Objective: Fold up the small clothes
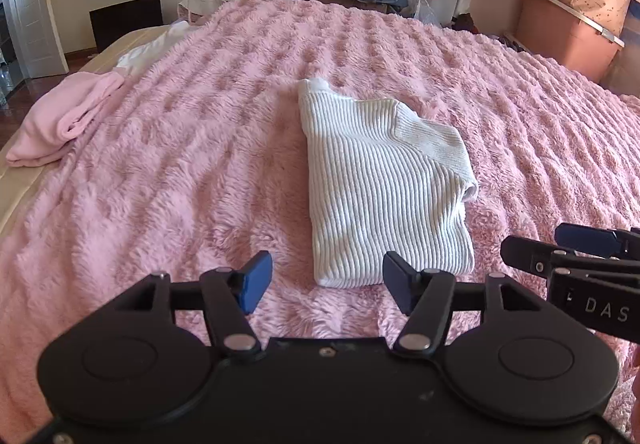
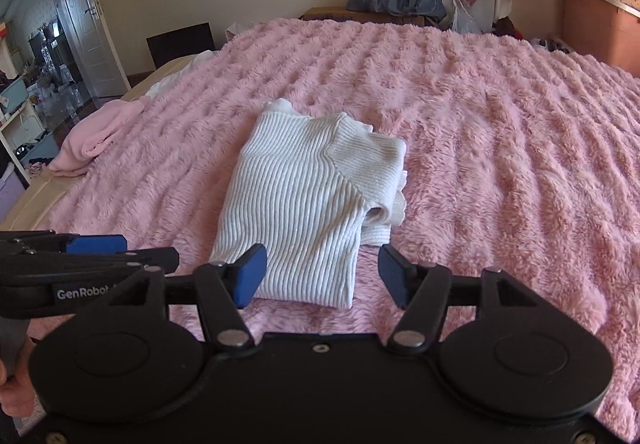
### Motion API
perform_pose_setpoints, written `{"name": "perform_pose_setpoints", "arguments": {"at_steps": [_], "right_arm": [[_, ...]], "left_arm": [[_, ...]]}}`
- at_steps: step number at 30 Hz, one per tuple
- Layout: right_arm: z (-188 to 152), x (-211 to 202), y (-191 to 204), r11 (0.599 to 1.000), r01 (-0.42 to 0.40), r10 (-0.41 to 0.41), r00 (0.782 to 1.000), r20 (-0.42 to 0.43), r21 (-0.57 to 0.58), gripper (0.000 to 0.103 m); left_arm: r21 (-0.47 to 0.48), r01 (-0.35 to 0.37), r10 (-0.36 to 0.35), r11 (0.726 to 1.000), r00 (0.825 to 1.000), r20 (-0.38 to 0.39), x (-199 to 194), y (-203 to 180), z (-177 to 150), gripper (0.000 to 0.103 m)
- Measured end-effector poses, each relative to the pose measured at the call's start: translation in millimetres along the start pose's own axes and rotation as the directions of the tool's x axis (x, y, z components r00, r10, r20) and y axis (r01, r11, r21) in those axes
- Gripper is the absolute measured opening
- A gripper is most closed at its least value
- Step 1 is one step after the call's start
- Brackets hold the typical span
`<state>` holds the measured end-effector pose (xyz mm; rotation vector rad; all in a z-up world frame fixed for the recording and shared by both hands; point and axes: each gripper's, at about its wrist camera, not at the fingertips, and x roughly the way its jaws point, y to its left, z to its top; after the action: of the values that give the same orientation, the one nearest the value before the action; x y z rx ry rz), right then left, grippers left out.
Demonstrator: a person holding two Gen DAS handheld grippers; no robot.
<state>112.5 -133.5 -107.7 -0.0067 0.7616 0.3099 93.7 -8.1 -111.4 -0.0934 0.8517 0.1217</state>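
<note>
White ribbed sweater (image 1: 384, 187) folded, lying mid-bed on the pink fluffy blanket (image 1: 200, 163). Left gripper (image 1: 326, 282) and right gripper (image 2: 322, 274) both spread wide, grasping nothing, just short of its near hem. Pink garment (image 1: 64, 115) bunched at left bed edge.

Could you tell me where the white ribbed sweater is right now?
The white ribbed sweater lies folded mid-bed on the pink fuzzy blanket, just ahead of both open grippers, neither touching it.
</note>
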Motion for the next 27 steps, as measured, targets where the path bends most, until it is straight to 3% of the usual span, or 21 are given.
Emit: {"name": "perform_pose_setpoints", "arguments": {"at_steps": [3,14,27], "right_arm": [[-7.8,-13.1,10.3,0.999,0.035,-0.034,0.999,-0.011,0.002,0.063],[-28.8,-30.6,24.8,0.999,0.038,-0.038,0.996,-0.079,0.003,0.063],[-26.0,-32.3,15.6,0.998,0.055,-0.052,0.995,-0.080,0.030,0.063]], "left_arm": [[0.014,-0.032,0.032,0.999,0.999,-0.017,-18.2,-2.0,-5.8,0.067],[0.019,-0.013,0.014,1.000,0.997,-0.077,-41.2,-9.7,-31.4,0.070],[0.042,-0.008,0.012,0.999,0.996,-0.086,-35.8,-18.6,-19.2,0.070]]}}
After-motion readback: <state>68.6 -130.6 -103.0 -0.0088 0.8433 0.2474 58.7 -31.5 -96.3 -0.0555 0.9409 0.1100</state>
